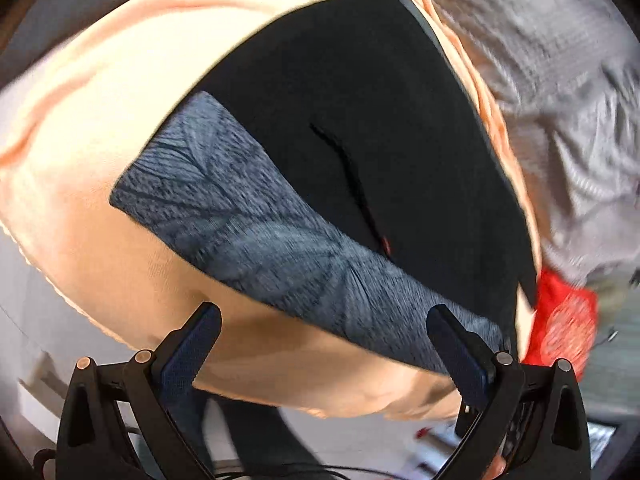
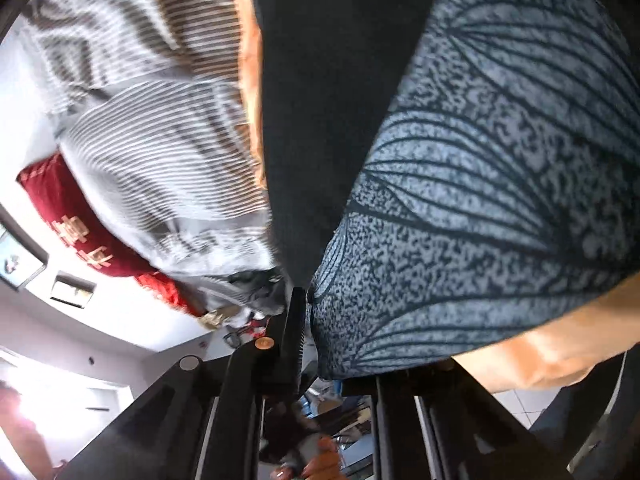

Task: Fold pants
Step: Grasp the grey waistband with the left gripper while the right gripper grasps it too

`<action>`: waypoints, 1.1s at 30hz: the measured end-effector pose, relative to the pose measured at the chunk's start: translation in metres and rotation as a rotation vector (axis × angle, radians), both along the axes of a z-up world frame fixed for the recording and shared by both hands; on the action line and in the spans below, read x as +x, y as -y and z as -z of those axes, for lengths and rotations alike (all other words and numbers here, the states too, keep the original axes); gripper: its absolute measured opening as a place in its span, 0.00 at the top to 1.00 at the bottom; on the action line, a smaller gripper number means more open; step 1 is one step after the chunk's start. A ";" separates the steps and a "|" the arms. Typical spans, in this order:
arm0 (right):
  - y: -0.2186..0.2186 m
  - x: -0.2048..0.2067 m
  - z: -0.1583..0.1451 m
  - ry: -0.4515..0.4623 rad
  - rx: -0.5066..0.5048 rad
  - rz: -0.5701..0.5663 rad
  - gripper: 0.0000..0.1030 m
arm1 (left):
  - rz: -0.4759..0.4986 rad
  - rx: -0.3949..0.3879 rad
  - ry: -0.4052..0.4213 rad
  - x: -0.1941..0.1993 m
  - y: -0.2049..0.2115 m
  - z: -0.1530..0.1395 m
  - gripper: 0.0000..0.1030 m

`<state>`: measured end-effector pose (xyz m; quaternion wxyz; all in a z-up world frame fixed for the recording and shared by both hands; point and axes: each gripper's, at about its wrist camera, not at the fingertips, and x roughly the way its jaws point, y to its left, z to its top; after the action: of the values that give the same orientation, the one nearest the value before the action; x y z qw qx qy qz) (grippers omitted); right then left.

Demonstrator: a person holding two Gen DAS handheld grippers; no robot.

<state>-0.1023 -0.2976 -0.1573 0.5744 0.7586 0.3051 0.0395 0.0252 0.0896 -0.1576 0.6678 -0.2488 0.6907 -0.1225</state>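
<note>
The pants [image 1: 352, 120] are black with a blue-grey leaf-patterned band [image 1: 240, 216], lying on a peach sheet [image 1: 80, 160]. My left gripper [image 1: 320, 320] is open, its fingers just above the band's near edge and not touching the cloth. In the right wrist view the pants' black part [image 2: 320, 100] and the patterned band [image 2: 480, 200] fill the frame. My right gripper [image 2: 308, 304] is shut on the pants at the band's corner; one finger [image 2: 292, 340] shows, the other is hidden under the cloth.
A grey striped garment [image 1: 560, 100] lies beside the pants, also in the right wrist view [image 2: 160, 140]. A red cloth [image 1: 560, 320] with gold characters lies past it, also in the right wrist view [image 2: 80, 232]. The bed's edge and floor show below.
</note>
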 end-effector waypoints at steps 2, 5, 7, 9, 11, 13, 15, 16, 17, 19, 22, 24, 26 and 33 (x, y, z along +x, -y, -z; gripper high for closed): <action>0.003 0.004 -0.011 0.019 0.002 0.000 0.88 | -0.035 -0.030 -0.014 0.004 -0.003 0.004 0.00; 0.005 0.011 -0.023 0.034 0.008 0.007 0.88 | -0.060 -0.056 -0.027 0.010 -0.005 0.010 0.00; 0.010 0.007 -0.025 0.037 0.002 0.008 0.88 | -0.077 -0.074 -0.043 0.013 -0.005 0.015 0.00; 0.009 0.006 -0.025 0.022 -0.017 -0.005 0.88 | -0.083 -0.075 -0.054 0.017 -0.007 0.018 0.19; 0.009 0.006 -0.026 -0.017 -0.049 -0.030 0.88 | -0.051 -0.039 -0.069 0.023 -0.005 0.020 0.34; 0.008 0.008 -0.031 -0.051 -0.084 -0.053 0.88 | -0.002 -0.004 -0.035 0.026 -0.005 0.011 0.70; 0.009 0.009 -0.037 -0.078 -0.124 -0.078 0.88 | 0.049 0.047 -0.010 0.033 -0.004 -0.001 0.76; 0.009 0.010 -0.041 -0.084 -0.145 -0.093 0.88 | 0.056 0.049 0.015 0.036 -0.005 -0.012 0.76; 0.012 0.010 -0.041 -0.087 -0.169 -0.109 0.88 | 0.068 0.058 0.037 0.040 -0.004 -0.021 0.76; 0.018 0.021 -0.059 -0.082 -0.225 -0.154 0.88 | 0.110 0.078 0.106 0.049 0.004 -0.049 0.76; 0.031 0.052 -0.085 -0.065 -0.318 -0.239 0.88 | 0.156 0.103 0.187 0.064 0.020 -0.078 0.76; 0.041 0.073 -0.095 -0.053 -0.355 -0.284 0.88 | 0.169 0.107 0.218 0.078 0.029 -0.089 0.76; 0.058 0.104 -0.103 -0.049 -0.383 -0.323 0.88 | 0.164 0.087 0.246 0.103 0.042 -0.097 0.76; 0.105 0.220 -0.079 -0.097 -0.423 -0.464 0.88 | 0.169 0.174 0.327 0.198 0.093 -0.087 0.76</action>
<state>0.1176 -0.4025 -0.0780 0.6799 0.5335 0.4984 0.0688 0.2231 -0.0034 -0.0705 0.7774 -0.1082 0.5995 -0.1565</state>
